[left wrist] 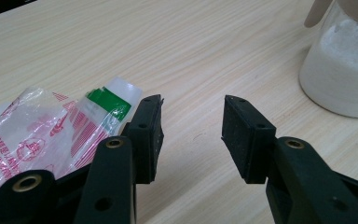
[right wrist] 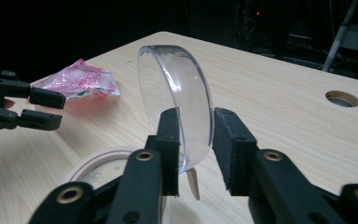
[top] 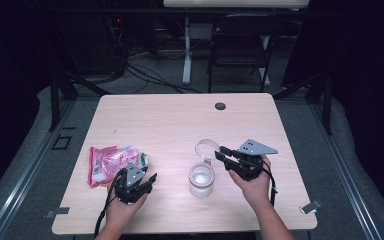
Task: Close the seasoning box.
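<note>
Below, open jar (top: 201,180) of white powder (top: 201,175)

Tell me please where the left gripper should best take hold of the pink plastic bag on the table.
Probably at the bag's near corner with the green print, coming low from the jar side. The bag lies flat and crumpled, and that edge sits right beside the left gripper, whose jaws stand open and empty over bare table.
</note>
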{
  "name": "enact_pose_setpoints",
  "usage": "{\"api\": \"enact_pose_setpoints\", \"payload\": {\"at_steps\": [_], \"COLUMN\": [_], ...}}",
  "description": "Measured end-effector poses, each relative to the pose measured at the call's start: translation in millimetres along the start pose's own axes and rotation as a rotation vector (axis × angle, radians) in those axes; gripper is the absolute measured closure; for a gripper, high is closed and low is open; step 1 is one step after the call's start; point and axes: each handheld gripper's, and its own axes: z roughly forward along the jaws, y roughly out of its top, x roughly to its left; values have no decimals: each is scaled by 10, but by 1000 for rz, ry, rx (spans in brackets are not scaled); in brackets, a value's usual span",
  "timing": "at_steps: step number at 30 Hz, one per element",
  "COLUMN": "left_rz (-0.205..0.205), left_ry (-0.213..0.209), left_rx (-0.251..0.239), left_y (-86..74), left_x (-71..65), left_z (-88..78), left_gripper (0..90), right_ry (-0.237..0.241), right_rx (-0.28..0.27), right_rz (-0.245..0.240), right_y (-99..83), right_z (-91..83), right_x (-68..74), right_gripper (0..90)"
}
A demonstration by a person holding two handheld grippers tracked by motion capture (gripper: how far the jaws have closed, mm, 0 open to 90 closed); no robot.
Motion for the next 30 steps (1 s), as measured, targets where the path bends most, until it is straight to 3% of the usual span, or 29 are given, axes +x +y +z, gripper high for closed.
{"api": "enact_pose_setpoints", "payload": {"at_steps": [16, 20, 30], "left_rz": [-15, -21, -26], "left_ry": [1, 1, -4], "left_rx": [-3, -12, -21], "left_y": [-10, -6, 16], "left_x": [25, 33, 37], "left_z": [4, -1, 2], "left_gripper": [566, 567, 560], "right_ry": [-7, -22, -5], "right_rx": [9, 17, 23], "right_rz": [-36, -79, -100], "right_y": [7, 13, 6], "right_z": [-20, -35, -59], "right_x": [54, 119, 179], "right_gripper": [716, 706, 665]}}
